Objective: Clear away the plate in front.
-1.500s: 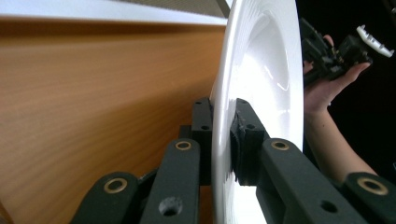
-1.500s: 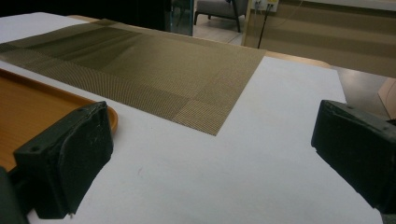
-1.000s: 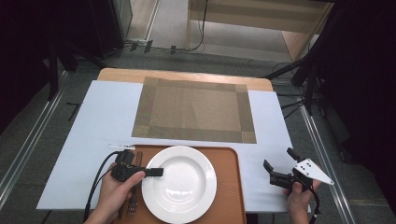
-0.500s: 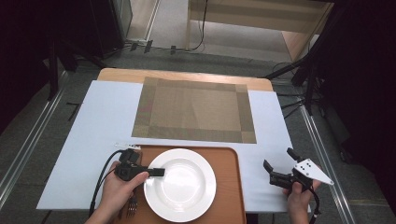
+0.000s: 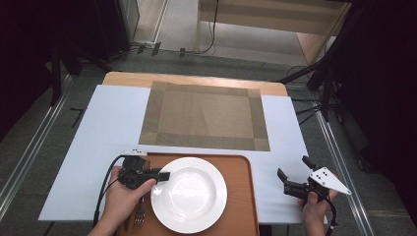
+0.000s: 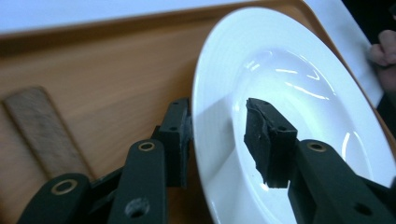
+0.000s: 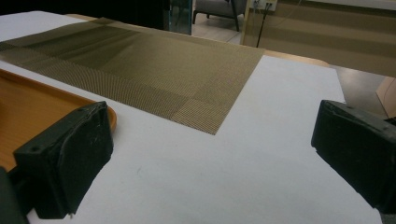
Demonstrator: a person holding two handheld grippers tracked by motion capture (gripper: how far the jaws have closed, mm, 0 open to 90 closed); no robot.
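Plate (image 5: 189,193) resting on tray (image 5: 243,206) in high view, left gripper (image 5: 164,175) at its left rim; right gripper (image 5: 292,167) held well right of tray over white cover (image 5: 98,137).

In left gripper view, jaws just opening, rim between them, pads apart from it, nothing gripped; wooden handle (image 6: 42,126) lying on tray nearby.

In right gripper view, jaws wide and empty, mat (image 7: 154,70) beyond tray.

Probably a release: best to spread wider, then back away level without dragging rim.
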